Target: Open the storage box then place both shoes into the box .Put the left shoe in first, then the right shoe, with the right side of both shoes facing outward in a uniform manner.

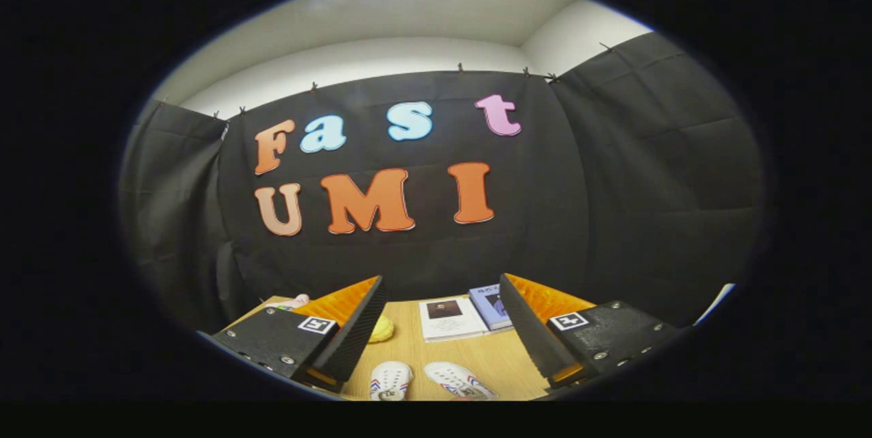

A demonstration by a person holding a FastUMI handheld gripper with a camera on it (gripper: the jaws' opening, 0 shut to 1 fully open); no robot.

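My gripper is open, held above a wooden table with nothing between its fingers. Two white shoes with red and blue stripes lie on the table below and between the fingers: one shoe nearer the left finger, the other shoe to its right, toes pointing away from me. Only their front parts are visible.
A white booklet and a blue book lie side by side further along the table, beyond the shoes. A yellow object peeks out beside the left finger, and a pink object lies at the table's far left. Black cloth walls the booth behind.
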